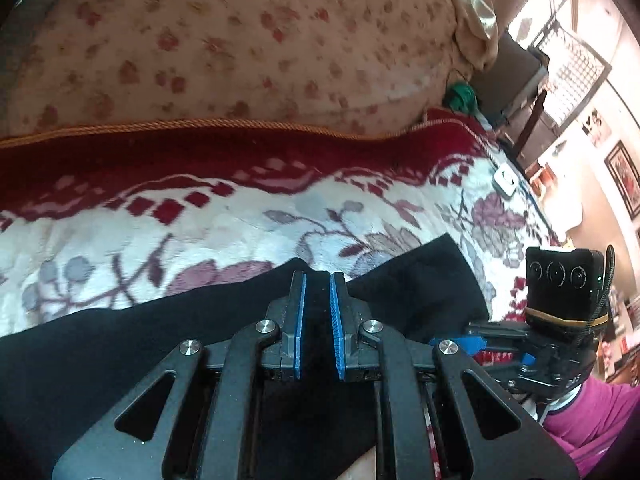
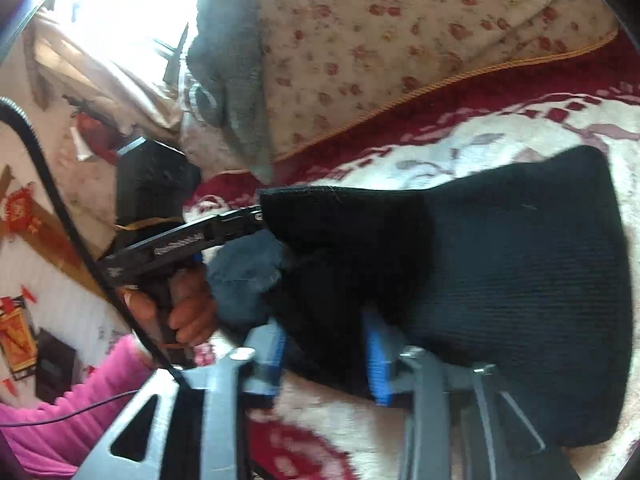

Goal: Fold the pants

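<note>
The black knit pants (image 1: 420,280) lie doubled over on the flowered blanket (image 1: 240,224). My left gripper (image 1: 318,276) is shut on a fold of the black fabric, which fills the narrow gap between its blue pads. In the right wrist view the left gripper (image 2: 256,216) pinches the pants' (image 2: 500,260) upper left corner, with a person's hand (image 2: 188,312) on its grip. My right gripper (image 2: 328,352) stands open, its blue pads wide apart. The near edge of the pants lies loose between them.
A quilt with small red flowers (image 1: 240,40) is heaped behind the blanket's dark red border (image 1: 200,148). A small white device (image 1: 506,180) and something green (image 1: 460,96) sit near the bed's far edge. Pink sleeves (image 2: 60,420) and a black cable (image 2: 60,208) are close by.
</note>
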Motion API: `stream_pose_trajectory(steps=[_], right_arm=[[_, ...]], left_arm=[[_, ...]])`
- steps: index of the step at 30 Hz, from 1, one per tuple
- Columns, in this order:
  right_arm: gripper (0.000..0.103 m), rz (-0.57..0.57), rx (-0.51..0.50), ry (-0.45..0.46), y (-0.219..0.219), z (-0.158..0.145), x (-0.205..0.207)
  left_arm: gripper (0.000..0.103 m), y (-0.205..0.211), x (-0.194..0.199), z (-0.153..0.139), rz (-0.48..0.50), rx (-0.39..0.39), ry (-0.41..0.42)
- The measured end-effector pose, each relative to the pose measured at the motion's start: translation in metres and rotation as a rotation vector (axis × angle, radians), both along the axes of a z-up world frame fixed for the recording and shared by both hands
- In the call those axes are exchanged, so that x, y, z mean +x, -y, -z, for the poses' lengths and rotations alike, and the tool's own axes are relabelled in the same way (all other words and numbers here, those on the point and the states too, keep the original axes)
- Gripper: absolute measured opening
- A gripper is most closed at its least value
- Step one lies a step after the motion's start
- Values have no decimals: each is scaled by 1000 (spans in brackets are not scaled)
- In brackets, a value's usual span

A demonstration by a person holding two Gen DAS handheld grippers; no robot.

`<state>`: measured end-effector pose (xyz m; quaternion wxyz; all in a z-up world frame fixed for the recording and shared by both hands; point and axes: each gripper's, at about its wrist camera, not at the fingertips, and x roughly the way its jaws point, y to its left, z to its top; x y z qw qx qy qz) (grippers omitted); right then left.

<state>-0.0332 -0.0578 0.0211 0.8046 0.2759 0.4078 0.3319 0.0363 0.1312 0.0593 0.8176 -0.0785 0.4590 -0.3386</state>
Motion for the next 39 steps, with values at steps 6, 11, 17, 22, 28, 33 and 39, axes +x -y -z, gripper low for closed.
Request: stream_pose_trajectory(steps=[6,11,17,22,28,33,39], right_arm=[[48,-36,80,-25,1,-9,-3],[48,53,79,-5,30,-22,-11],[48,159,46,-15,62,-24,-18],[48,192,-34,-26,62,-17,-25],[48,176,-223,28,41,-12,-28],[48,165,-293,42,32,-17,-27],[48,137,-201,25,24,-32,-20]], left_arm=[[10,-4,-13,-21,-1,-49,28],[10,11,-33,-33,44,-57,47],[10,42,-55,-30,86,-34,43],[10,66,-66,-12,72,39,43],[10,78,-53,16,-22,147,37],[10,64,-51,21,-54,78,-12],[33,36,-67,1,-140,82,-6]])
